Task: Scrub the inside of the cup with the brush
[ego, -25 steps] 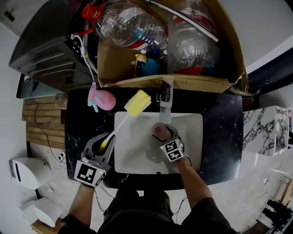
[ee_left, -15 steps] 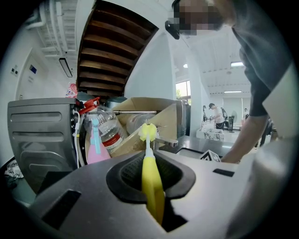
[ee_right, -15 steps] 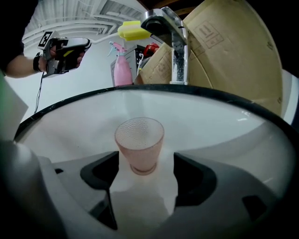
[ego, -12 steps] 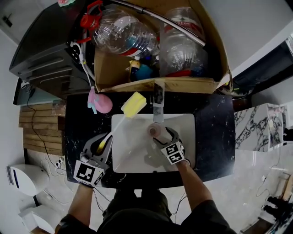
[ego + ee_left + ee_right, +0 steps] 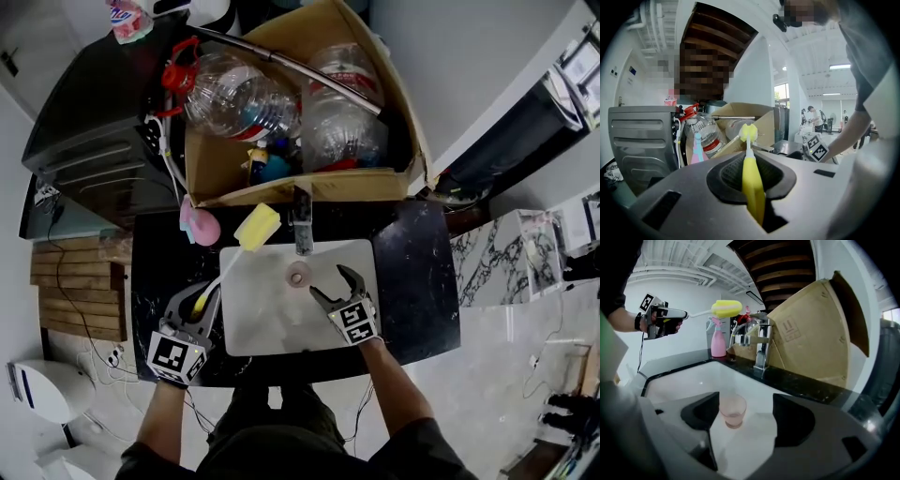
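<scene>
Change since half a second ago: right gripper (image 5: 330,282) is off the cup (image 5: 298,275) it was closed around, pulled back just beside it, jaws spread, nothing between them. Left gripper (image 5: 197,305) as before, pinching the yellow brush (image 5: 256,226) by its handle, sponge head up near the tap (image 5: 301,225). Cardboard box (image 5: 314,187) holds big clear bottles (image 5: 234,94). White sink (image 5: 267,323) holds the pink cup, upright, below the tap.

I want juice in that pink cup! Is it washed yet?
Not clearly. Done: the translucent pink plastic cup stands upright in the white sink. In hand: the left gripper clamps the yellow sponge-headed brush, raised away from the cup; the right gripper is open, empty. Left, it seems: scrubbing inside the cup.
</scene>
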Demonstrator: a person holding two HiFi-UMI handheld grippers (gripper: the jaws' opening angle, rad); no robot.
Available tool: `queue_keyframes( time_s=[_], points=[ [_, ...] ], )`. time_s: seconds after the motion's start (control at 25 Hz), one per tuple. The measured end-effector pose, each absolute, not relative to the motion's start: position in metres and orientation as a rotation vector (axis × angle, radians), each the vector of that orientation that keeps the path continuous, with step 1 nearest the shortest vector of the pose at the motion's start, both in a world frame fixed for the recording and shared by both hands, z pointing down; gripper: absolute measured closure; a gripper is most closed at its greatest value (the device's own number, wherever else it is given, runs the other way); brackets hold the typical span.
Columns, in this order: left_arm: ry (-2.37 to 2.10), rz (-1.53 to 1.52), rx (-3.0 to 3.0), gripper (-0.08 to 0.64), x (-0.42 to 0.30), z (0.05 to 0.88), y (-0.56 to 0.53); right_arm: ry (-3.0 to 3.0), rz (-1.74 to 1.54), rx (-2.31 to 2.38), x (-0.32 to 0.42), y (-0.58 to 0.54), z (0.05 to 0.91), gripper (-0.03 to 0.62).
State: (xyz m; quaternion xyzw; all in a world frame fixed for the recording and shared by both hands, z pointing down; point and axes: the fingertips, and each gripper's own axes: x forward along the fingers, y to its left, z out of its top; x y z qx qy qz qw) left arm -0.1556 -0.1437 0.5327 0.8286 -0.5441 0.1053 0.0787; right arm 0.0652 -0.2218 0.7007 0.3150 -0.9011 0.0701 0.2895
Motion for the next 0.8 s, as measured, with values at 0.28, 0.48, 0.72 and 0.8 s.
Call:
queue_keyframes(
  time_s=[0.28, 0.48, 0.72, 0.8],
  points=[
    [-1.616, 0.304, 2.507, 0.523, -0.153, 0.515, -0.133, -2.440, 0.148, 0.977, 0.081, -0.221, 0.643, 0.236],
    [-1.616, 0.291, 2.531, 0.523, -0.151, 0.499, -0.129, -2.479, 0.089, 1.109, 0.094, -0.219, 0.584, 0.236],
    [-1.603, 0.254, 2.588, 0.523, -0.143, 0.474, -0.130, -2.526, 0.004, 1.242, 0.106, -0.208, 0.517, 0.262],
    [-1.599, 0.241, 2.604, 0.523, -0.141, 0.465, -0.129, -2.532, -0.027, 1.276, 0.108, -0.202, 0.499, 0.271]
  ],
)
